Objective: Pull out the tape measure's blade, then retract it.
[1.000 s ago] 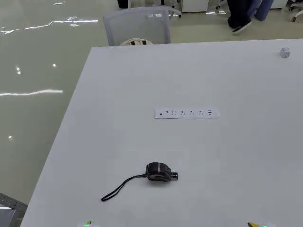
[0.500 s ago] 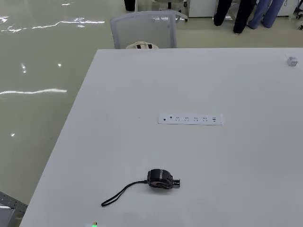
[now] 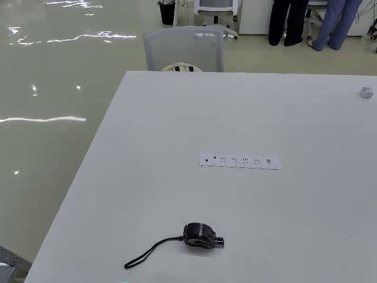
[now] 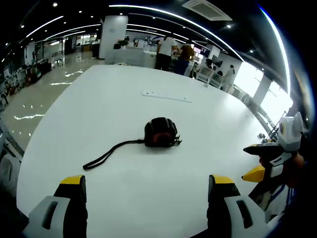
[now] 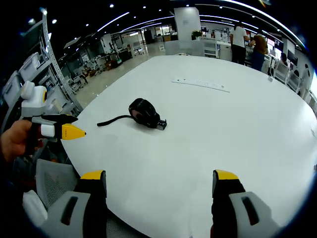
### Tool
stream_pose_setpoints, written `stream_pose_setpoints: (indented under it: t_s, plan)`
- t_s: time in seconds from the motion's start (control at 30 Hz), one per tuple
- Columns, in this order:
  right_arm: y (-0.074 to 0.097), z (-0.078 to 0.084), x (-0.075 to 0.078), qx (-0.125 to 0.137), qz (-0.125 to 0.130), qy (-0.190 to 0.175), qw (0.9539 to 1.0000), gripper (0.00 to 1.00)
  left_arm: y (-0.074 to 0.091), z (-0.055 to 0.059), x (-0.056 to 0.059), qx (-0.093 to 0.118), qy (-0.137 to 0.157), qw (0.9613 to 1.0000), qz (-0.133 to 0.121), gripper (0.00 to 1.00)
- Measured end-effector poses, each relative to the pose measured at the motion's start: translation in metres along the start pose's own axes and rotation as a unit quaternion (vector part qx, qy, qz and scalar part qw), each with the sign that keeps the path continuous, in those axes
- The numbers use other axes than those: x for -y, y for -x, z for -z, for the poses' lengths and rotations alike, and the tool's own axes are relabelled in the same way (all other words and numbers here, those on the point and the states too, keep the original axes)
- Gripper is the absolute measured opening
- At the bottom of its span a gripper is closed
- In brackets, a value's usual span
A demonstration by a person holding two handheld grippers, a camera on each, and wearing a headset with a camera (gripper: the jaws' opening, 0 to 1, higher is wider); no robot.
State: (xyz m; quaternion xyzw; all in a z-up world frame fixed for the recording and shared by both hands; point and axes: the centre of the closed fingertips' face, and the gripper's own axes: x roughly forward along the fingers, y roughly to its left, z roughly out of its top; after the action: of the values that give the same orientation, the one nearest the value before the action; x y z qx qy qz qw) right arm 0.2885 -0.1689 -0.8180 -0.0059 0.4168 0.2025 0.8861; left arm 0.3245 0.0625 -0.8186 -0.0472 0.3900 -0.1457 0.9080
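A black tape measure [image 3: 201, 235] lies on the white table [image 3: 247, 118] near its front edge, its blade tip facing right and a black wrist strap [image 3: 147, 252] trailing to its left. In the left gripper view the tape measure [image 4: 160, 133] sits ahead of my open left gripper [image 4: 147, 198], well apart from it. My right gripper [image 5: 161, 191] is open too, with the tape measure [image 5: 144, 112] ahead and to its left. The left gripper [image 5: 54, 130] enters the right gripper view at the left; the right gripper [image 4: 270, 158] enters the left gripper view at the right.
A white power strip [image 3: 239, 161] lies flat at mid-table. A small pale object [image 3: 366, 92] sits at the far right. A grey chair [image 3: 184, 48] stands at the far edge, and people stand beyond it.
The head camera has tilted up, so the table and tape measure sit lower in the picture. The tape measure has not moved on the table.
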Motion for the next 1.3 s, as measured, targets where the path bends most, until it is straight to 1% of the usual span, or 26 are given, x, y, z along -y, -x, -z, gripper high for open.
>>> stream_pose_setpoints:
  t_s: [0.17,0.6,0.73,0.77,0.83,1.1,1.23,1.3]
  plan:
    - [-0.012,-0.003,0.003,-0.007,-0.007,0.012,0.9999,0.89,-0.011,-0.007,0.001,0.0,-0.005,1.0,0.003,1.0]
    - [-0.034,-0.012,0.009,-0.016,-0.02,0.042,0.9988,0.84,-0.034,-0.018,0.006,0.0,-0.016,0.9997,0.017,1.0]
    - [-0.041,-0.015,0.009,-0.019,-0.024,0.053,0.9981,0.82,-0.039,-0.022,0.012,0.002,-0.022,0.9993,0.028,1.0]
    - [-0.044,-0.016,0.007,-0.021,-0.029,0.057,0.9977,0.82,-0.043,-0.023,0.014,0.002,-0.026,0.999,0.036,1.0]
    - [-0.049,-0.017,0.007,-0.023,-0.03,0.064,0.9972,0.81,-0.046,-0.026,0.017,0.004,-0.03,0.9988,0.04,1.0]
    - [-0.061,-0.023,0.009,-0.027,-0.036,0.086,0.9953,0.79,-0.06,-0.029,0.021,0.001,-0.041,0.9978,0.052,1.0]
    - [-0.07,-0.026,0.012,-0.028,-0.04,0.1,0.9938,0.77,-0.065,-0.033,0.025,0.002,-0.052,0.9965,0.066,0.99]
    - [-0.074,-0.029,0.012,-0.024,-0.044,0.112,0.9925,0.76,-0.067,-0.035,0.024,0.005,-0.063,0.9956,0.069,0.96]
